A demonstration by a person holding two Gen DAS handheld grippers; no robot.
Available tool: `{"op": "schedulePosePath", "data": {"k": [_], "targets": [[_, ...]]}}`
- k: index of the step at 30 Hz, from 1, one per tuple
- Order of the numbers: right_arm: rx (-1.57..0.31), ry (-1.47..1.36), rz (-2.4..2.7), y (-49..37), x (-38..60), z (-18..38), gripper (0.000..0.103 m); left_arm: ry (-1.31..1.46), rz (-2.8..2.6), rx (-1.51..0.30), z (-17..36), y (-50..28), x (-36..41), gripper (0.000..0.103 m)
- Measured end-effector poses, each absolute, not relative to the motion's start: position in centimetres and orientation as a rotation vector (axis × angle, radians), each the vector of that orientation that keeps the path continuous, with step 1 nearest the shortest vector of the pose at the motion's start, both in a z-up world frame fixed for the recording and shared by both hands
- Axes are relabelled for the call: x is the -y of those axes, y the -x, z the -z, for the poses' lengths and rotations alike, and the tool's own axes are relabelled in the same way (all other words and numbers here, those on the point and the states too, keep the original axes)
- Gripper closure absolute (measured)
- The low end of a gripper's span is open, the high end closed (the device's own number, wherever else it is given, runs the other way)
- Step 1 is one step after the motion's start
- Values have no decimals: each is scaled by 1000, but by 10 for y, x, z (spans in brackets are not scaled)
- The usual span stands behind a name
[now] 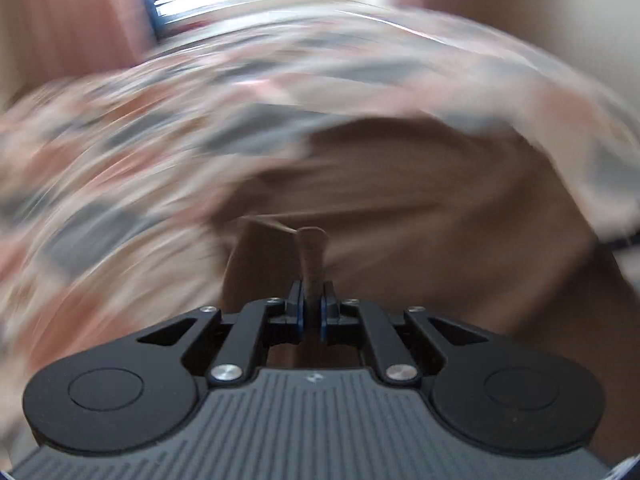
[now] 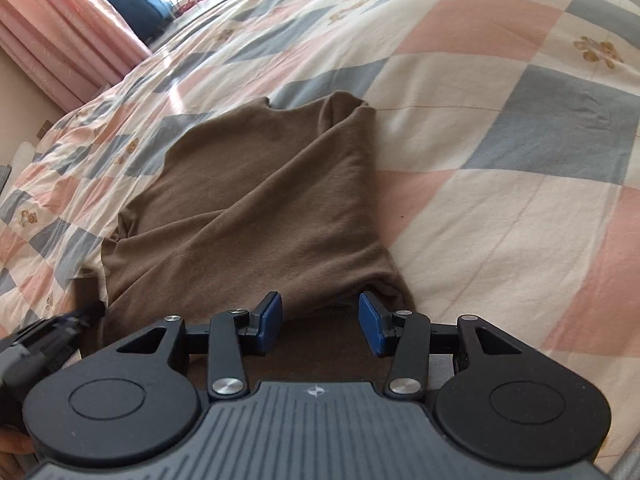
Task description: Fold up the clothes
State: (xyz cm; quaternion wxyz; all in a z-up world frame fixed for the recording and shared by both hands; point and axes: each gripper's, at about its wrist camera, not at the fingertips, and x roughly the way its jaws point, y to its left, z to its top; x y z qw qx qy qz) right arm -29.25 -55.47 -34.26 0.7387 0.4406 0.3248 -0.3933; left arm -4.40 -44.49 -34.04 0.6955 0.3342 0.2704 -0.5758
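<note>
Shirt (image 2: 256, 200) lengthwise, collar pointing away; left gripper (image 1: 313, 304) pinching hem, right gripper (image 2: 320, 316) spread wide.

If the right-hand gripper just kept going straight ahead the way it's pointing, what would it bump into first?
Most likely the brown shirt. The right gripper is open with the near edge of the cloth lying right between and ahead of its fingers, spread on the patchwork quilt. Its height above the cloth is hard to judge.

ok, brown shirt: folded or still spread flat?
Partly folded. The brown shirt lies on the quilt with its right side turned over its middle; the left gripper pinches a fold, the right gripper is open.
</note>
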Motion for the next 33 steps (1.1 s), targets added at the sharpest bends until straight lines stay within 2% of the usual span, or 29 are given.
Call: {"op": "schedulePosePath", "data": {"k": [1, 4, 7, 12, 14, 16, 18, 20, 22, 25, 27, 28, 29, 33], "targets": [[-713, -968, 864, 295, 555, 343, 55, -817, 1315, -573, 350, 57, 449, 86], [-715, -957, 865, 300, 554, 342, 52, -918, 1363, -490, 365, 77, 449, 84], [-714, -917, 836, 299, 552, 340, 51, -764, 1444, -623, 347, 56, 431, 69], [-693, -810, 753, 276, 547, 333, 51, -395, 1479, -867, 317, -2, 397, 73], [-690, -785, 730, 268, 547, 336, 52, -281, 1440, -934, 315, -22, 393, 84], [-764, -765, 730, 258, 552, 350, 53, -364, 1415, -954, 331, -24, 407, 88], [-850, -767, 719, 254, 561, 364, 61, -608, 1430, -895, 358, -7, 422, 90], [-858, -768, 676, 255, 570, 356, 61, -762, 1472, -807, 364, 6, 430, 90], [-848, -760, 643, 257, 585, 342, 60, -790, 1523, -767, 350, 4, 435, 88], [-787, -753, 591, 256, 622, 322, 58, -655, 1573, -783, 318, -27, 448, 86], [-752, -746, 564, 246, 658, 319, 56, -565, 1562, -805, 306, -56, 477, 72], [-742, -746, 539, 236, 676, 320, 51, -524, 1554, -816, 303, -71, 494, 68], [-738, -747, 522, 226, 695, 323, 46, -500, 1543, -827, 304, -84, 514, 68], [-784, -785, 483, 178, 754, 346, 45, -528, 1506, -888, 329, -121, 597, 69]]}}
